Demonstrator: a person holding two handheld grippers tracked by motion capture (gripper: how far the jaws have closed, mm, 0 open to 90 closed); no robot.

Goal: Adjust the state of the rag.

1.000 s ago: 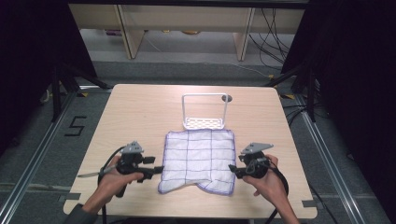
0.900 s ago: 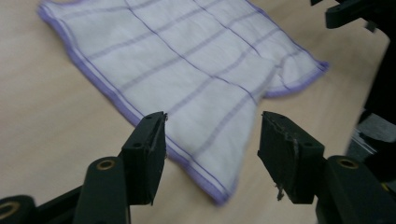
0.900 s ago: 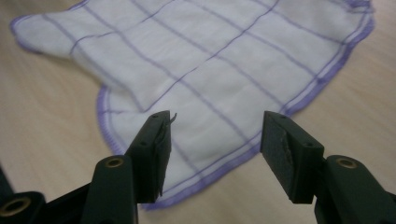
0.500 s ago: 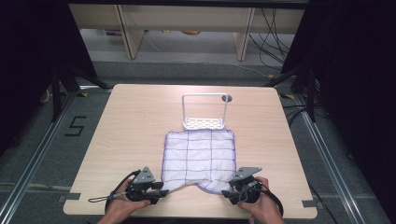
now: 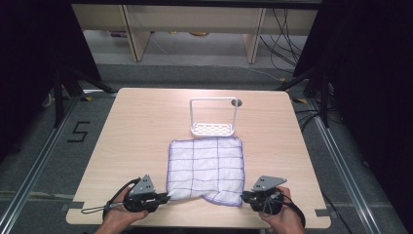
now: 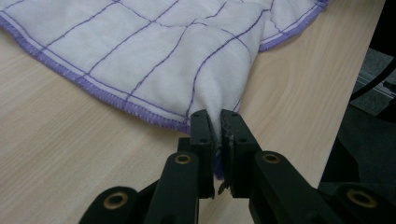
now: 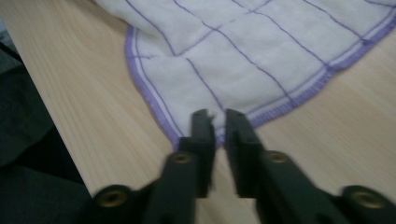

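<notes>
A white cloth [image 5: 205, 168] with a purple grid and purple hem lies flat on the wooden table [image 5: 141, 126]. At its near left corner, my left gripper [image 5: 163, 197] has just been closing. In the left gripper view the left gripper [image 6: 217, 123] is shut on a pinched-up fold of the cloth [image 6: 154, 56]. At the near right corner, my right gripper [image 5: 245, 196] has also been closing. In the right gripper view the right gripper [image 7: 220, 121] shows a narrow gap, with the corner of the cloth [image 7: 243, 60] between the jaws and not visibly pressed.
A white wire-framed rack [image 5: 213, 117] stands just beyond the cloth's far edge, with a round hole [image 5: 237, 103] in the tabletop behind it. Both hands rest at the table's near edge. Dark floor and metal rails surround the table.
Both hands have moved from the cloth's sides toward the near edge and down to its near corners. Both pairs of jaws have narrowed, the left onto the cloth corner.
</notes>
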